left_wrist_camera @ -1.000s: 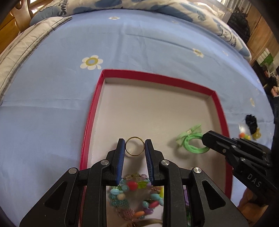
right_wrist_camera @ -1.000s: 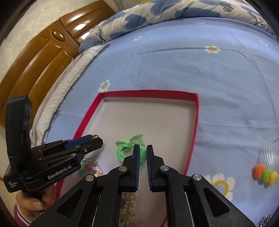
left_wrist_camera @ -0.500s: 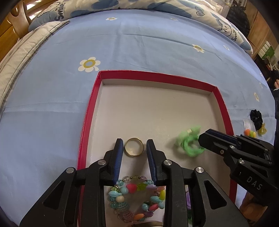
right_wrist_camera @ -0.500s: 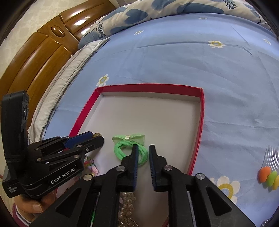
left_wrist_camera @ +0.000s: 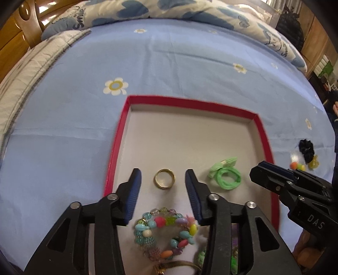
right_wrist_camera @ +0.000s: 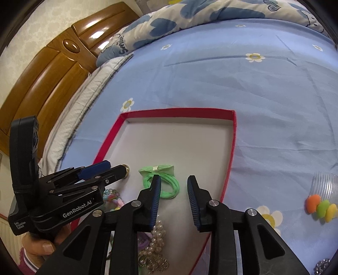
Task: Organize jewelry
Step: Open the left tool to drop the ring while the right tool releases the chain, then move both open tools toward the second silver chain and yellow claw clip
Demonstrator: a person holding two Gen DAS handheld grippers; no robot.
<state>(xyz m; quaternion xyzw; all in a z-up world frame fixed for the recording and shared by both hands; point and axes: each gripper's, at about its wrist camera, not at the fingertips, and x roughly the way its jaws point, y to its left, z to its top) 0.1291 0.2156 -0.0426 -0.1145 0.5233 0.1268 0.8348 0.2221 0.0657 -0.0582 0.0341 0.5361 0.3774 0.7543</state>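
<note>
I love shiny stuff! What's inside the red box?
Inside the red box: a gold ring, a green hair tie, a colorful bead bracelet and pearl beads. The grippers cover whatever else lies nearest.

Blue floral bedsheet (left_wrist_camera: 169, 63), wooden headboard (right_wrist_camera: 52, 69), patterned duvet (right_wrist_camera: 190, 19) behind.

1. Bed (left_wrist_camera: 169, 69): blue sheet w/ daisy print, carries everything.
2. Red-rimmed tray (left_wrist_camera: 115, 152) lies flat on sheet; landmark for rest.
3. Quilt (left_wrist_camera: 190, 10), blue/white, bunched on sheet beyond tray's far edge.
4. Right of tray, on sheet: clear comb w/ orange/green/yellow pompoms (right_wrist_camera: 322, 197); black scrunchie (left_wrist_camera: 306, 149) near it.
5. Sparkly item (right_wrist_camera: 322, 267) right of tray's near corner; too cut off to ID.
</note>
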